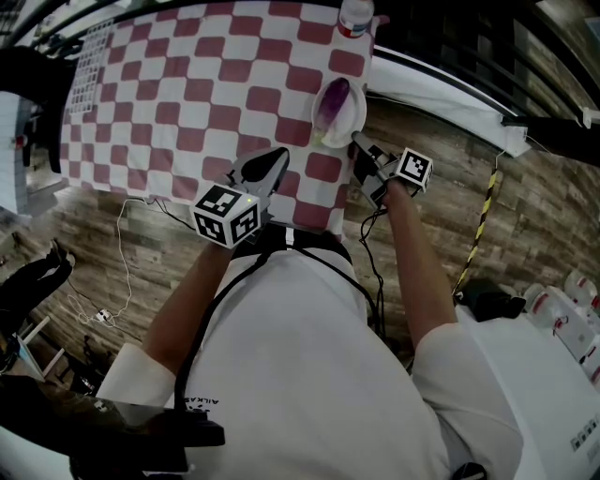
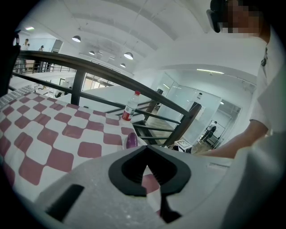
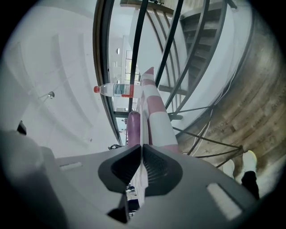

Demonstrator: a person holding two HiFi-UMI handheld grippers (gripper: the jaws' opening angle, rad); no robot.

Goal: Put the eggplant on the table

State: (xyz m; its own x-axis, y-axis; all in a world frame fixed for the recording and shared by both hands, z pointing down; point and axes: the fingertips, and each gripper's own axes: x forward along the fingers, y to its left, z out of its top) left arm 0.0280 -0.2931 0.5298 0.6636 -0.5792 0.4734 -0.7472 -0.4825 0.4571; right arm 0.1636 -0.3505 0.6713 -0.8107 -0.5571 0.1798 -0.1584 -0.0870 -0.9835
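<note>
Nearest the person, the left gripper (image 1: 272,161) hangs over the front part of the checkered tablecloth (image 1: 187,94), its jaws pressed together with nothing between them, as its own view confirms (image 2: 146,152). Just to its right, at the table's right edge, the right gripper (image 1: 362,146) reaches in almost level. In the right gripper view its jaws (image 3: 141,150) pinch a thin white edge, which looks like the rim of the white plate (image 1: 354,120). The eggplant (image 1: 333,103) lies lengthwise on that plate, just beyond the pinched rim. It is purple, paler at one end, and neither gripper touches it. It shows as a slim purple shape past the left jaws (image 2: 131,140) and right behind the plate edge in the right gripper view (image 3: 133,127). At the far right corner of the cloth stands a water bottle (image 1: 356,17), well apart from the plate. The eggplant is probably light and fairly firm, with smooth skin that could slip and a round body that could roll. The safest hold is likely across its thicker middle, square to its length, with moderate pressure. The plate is best steadied while the eggplant is lifted off and set on the cloth beside it.
</note>
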